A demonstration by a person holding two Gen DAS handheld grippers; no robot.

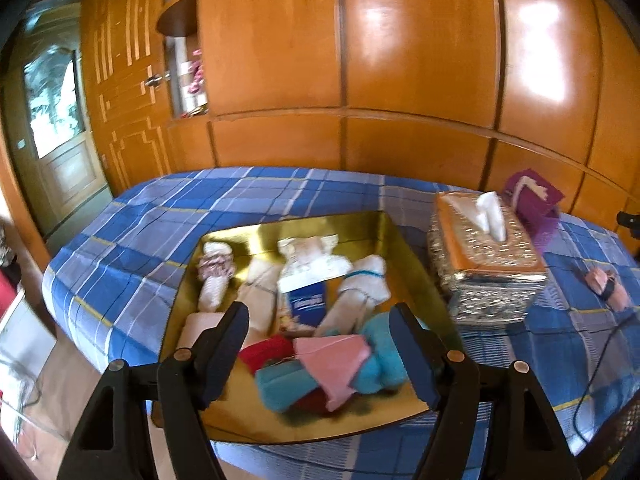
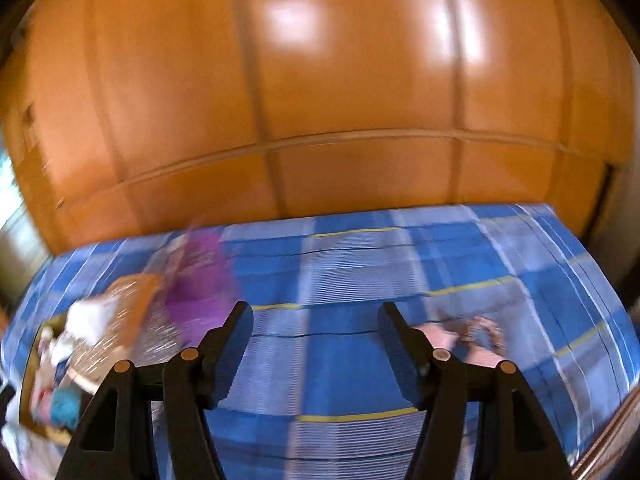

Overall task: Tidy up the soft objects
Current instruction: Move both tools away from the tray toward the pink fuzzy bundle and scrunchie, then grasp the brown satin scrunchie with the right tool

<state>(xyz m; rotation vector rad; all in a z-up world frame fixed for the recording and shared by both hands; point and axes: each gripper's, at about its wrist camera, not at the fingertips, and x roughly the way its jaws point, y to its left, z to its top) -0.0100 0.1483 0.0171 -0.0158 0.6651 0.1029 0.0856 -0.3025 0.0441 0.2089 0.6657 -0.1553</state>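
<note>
Overhead, left tongs (image 1: pixel 320 354) hung wide open, empty, above the gold tray (image 1: pixel 404 248) of soft rolls. Right tongs (image 2: pixel 316 354), equally open and empty, had the pink item (image 2: pixel 478 338) on the bed (image 2: pixel 360 264) just right of them; best approached slowly, centred.

The left wrist view looks forward and down, close over a shiny gold tray (image 1: pixel 404 240). The blurred right wrist view faces the orange wooden wardrobe (image 2: pixel 320 80). Both share the blue plaid bedspread (image 1: pixel 160 224) and ornate silver tissue box (image 1: pixel 486 256).
</note>
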